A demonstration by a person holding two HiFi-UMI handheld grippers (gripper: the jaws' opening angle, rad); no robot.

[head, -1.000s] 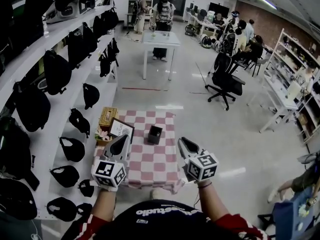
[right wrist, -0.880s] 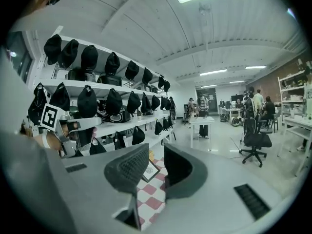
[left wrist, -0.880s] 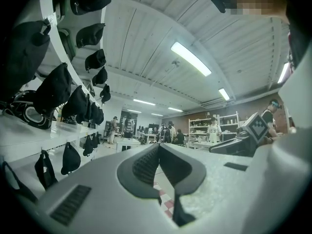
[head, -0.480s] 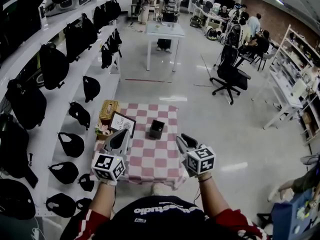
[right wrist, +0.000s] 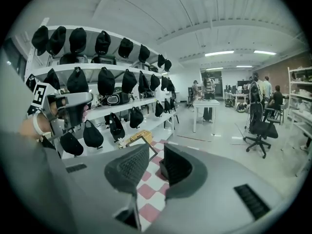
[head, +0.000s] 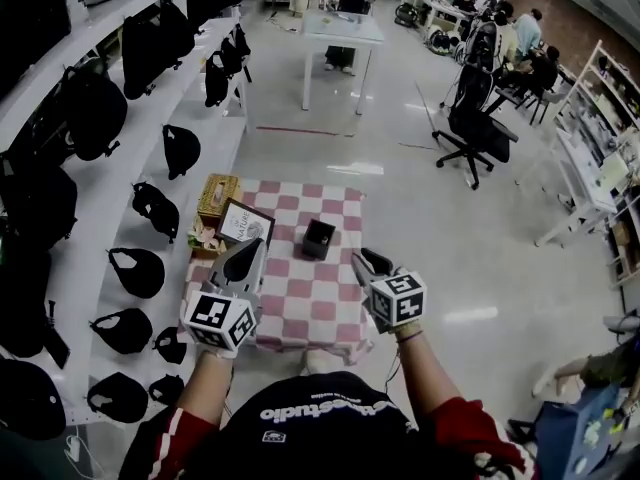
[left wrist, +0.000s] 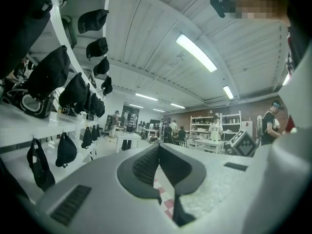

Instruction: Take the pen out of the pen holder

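A small black pen holder (head: 319, 238) stands on the red-and-white checked table (head: 300, 298), a little right of centre; no pen shows in it from here. In the head view my left gripper (head: 245, 255) hovers over the table's left part, short of the holder, its jaws together and empty. My right gripper (head: 362, 262) hangs over the table's right side with a narrow gap between its jaws, nothing in them. In the right gripper view the pen holder (right wrist: 161, 168) peeks through the gap of that right gripper (right wrist: 156, 155). The left gripper (left wrist: 158, 147) points over the room.
A framed picture (head: 243, 224), a woven box (head: 217, 196) and small flowers (head: 203, 240) sit at the table's left end. White shelves (head: 150, 148) with black caps and bags run along the left. A white table (head: 343, 28), an office chair (head: 480, 128) and people are farther off.
The head view has tilted down and the table sits higher in the picture. Both grippers have kept their stance in front of the table, edging slightly forward over it.
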